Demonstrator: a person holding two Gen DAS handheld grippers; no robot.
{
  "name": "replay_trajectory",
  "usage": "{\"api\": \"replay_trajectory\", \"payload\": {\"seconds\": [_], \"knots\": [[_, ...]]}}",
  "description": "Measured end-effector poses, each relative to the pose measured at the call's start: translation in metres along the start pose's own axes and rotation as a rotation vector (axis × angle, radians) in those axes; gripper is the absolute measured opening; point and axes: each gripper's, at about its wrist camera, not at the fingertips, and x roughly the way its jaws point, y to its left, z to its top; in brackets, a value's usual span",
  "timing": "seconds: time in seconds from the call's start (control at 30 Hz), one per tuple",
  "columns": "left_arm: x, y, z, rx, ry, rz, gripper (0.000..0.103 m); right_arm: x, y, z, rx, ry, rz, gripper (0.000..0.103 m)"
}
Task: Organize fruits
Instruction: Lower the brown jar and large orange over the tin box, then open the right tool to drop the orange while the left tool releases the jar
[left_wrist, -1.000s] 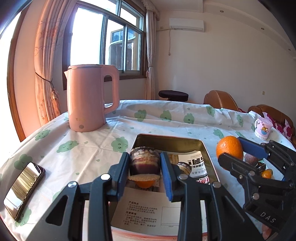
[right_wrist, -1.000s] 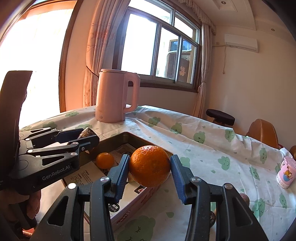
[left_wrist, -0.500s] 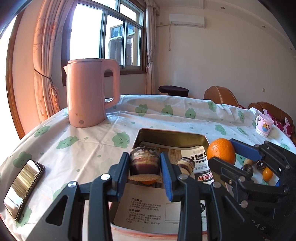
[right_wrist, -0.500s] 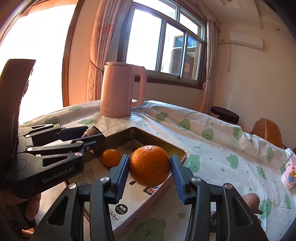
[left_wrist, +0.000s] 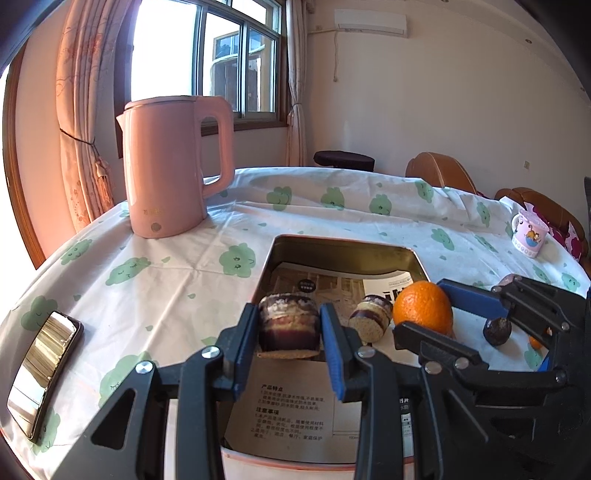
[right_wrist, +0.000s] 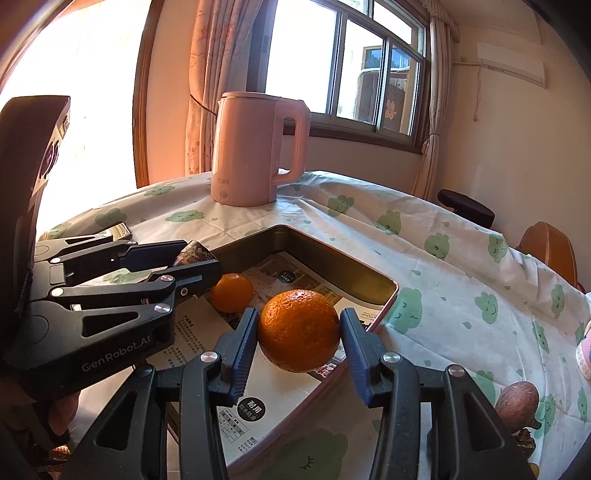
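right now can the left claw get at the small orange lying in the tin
Probably not as things stand. The left claw is shut on a purple cut fruit piece, so its jaws are full. The small orange lies just beneath it in the tin; nothing else blocks it once that piece is dropped.

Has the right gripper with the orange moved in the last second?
Yes. In the right wrist view, the orange now hangs over the tin tray; earlier it was short of its rim.

The tin tray (left_wrist: 415, 258) sits on the table (left_wrist: 332, 218); the kettle (left_wrist: 173, 166) stands behind-left of it. The phone (left_wrist: 44, 369) lies left; the cup (left_wrist: 530, 238) far right.
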Motion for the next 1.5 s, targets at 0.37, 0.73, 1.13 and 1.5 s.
{"api": "replay_trajectory", "payload": {"seconds": [0.37, 0.73, 1.13, 1.5], "knots": [[0.011, 0.001, -0.004, -0.003, 0.068, -0.007, 0.036, 0.015, -0.001, -0.001, 0.0, 0.077, 0.016, 0.048], [0.01, 0.002, -0.005, -0.007, 0.069, -0.002, 0.036, 0.016, 0.0, -0.001, -0.007, 0.08, 0.017, 0.048], [0.01, 0.005, -0.004, -0.016, 0.065, 0.002, 0.037, 0.015, 0.001, -0.001, -0.01, 0.079, 0.013, 0.051], [-0.002, 0.005, -0.007, -0.031, 0.051, -0.041, 0.055, 0.005, -0.008, -0.001, 0.044, 0.032, -0.043, 0.066]]}}
